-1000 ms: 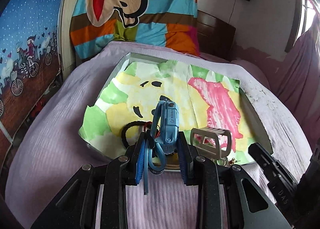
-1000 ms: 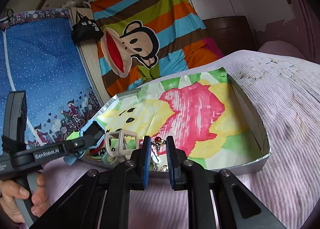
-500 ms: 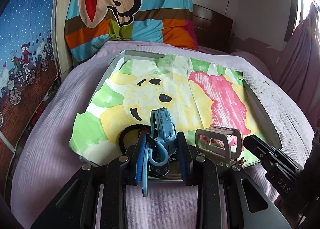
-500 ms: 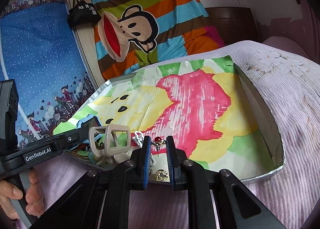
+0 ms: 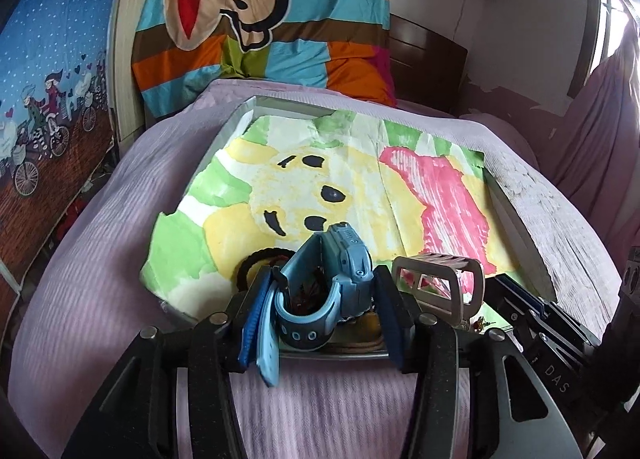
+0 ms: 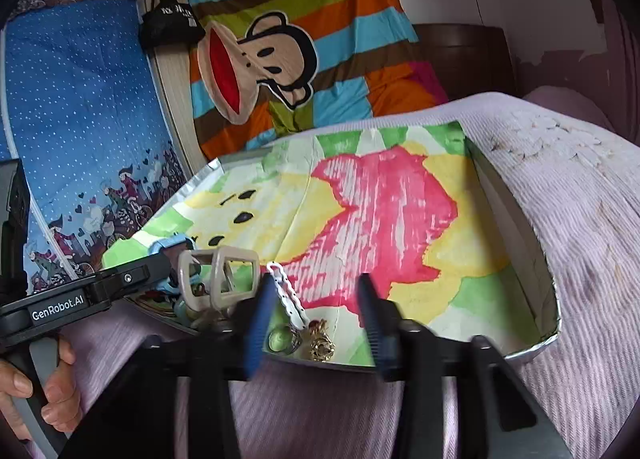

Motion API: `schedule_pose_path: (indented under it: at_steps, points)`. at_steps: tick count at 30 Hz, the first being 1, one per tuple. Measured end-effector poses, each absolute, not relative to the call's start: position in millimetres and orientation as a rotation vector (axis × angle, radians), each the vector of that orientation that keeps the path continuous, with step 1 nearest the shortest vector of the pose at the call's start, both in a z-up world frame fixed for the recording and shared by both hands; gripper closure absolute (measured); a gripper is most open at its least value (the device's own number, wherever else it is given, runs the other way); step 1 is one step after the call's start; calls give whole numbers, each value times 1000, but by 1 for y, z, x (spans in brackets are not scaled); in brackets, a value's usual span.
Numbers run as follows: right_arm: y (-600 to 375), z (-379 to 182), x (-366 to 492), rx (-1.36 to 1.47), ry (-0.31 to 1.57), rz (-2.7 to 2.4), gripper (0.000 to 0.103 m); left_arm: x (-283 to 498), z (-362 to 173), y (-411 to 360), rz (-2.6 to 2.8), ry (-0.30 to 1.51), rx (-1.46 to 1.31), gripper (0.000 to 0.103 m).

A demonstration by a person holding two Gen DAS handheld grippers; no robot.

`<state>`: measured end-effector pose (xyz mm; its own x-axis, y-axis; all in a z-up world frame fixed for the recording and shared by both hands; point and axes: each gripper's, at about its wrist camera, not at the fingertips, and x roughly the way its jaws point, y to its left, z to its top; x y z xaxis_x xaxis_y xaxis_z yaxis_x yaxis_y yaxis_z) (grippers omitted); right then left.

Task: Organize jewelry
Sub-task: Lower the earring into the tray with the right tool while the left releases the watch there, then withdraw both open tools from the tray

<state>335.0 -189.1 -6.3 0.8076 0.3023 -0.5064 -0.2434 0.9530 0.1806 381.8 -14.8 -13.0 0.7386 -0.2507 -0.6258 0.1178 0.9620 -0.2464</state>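
A chunky blue watch [image 5: 344, 275] stands on the near edge of the tray [image 5: 516, 215], between the fingers of my left gripper [image 5: 324, 277]. The jaws are opening. Its light-blue strap [image 5: 268, 335] leans against the left pad, and the right pad stands just clear. My right gripper [image 6: 316, 287] is also opening, blurred, over a green ring [image 6: 282, 339], a gold trinket [image 6: 322, 345] and a white chain [image 6: 286, 293] lying in the tray [image 6: 536, 351]; its pads touch none of them. A beige frame-shaped clip [image 5: 438, 287] [image 6: 220, 273] stands between the two grippers.
The shallow silver-rimmed tray is lined with a painted yellow, pink and green paper [image 5: 360, 187] and lies on a lilac bedspread [image 5: 120, 259]. A black hair tie [image 5: 250, 265] lies behind the watch. A hand [image 6: 40, 395] holds the left gripper's handle. A striped monkey pillow [image 6: 288, 59] leans at the back.
Both pairs of jaws have spread apart. The left one has let go of the blue watch; the right one has let go of a small trinket, which now lies in the tray.
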Motion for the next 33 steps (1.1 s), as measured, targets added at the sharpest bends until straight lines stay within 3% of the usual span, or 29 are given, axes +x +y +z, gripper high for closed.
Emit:
schedule_pose_path:
  at_steps: [3, 10, 14, 20, 23, 33]
  points:
    - [-188, -1, 329, 81, 532, 270, 47, 373, -11, -8, -205, 687, -228, 46]
    - [-193, 12, 309, 72, 448, 234, 16, 349, 7, 4, -129, 610, -232, 41]
    - [-199, 21, 294, 100, 421, 248, 0, 325, 20, 9, -76, 531, -213, 18]
    - [-199, 34, 272, 105, 402, 277, 0, 291, 33, 16, -23, 472, -174, 14]
    - [-198, 40, 259, 96, 383, 278, 0, 275, 38, 15, -18, 449, -147, 3]
    - [-196, 60, 221, 82, 324, 285, 0, 221, 52, 9, -46, 369, -108, 2]
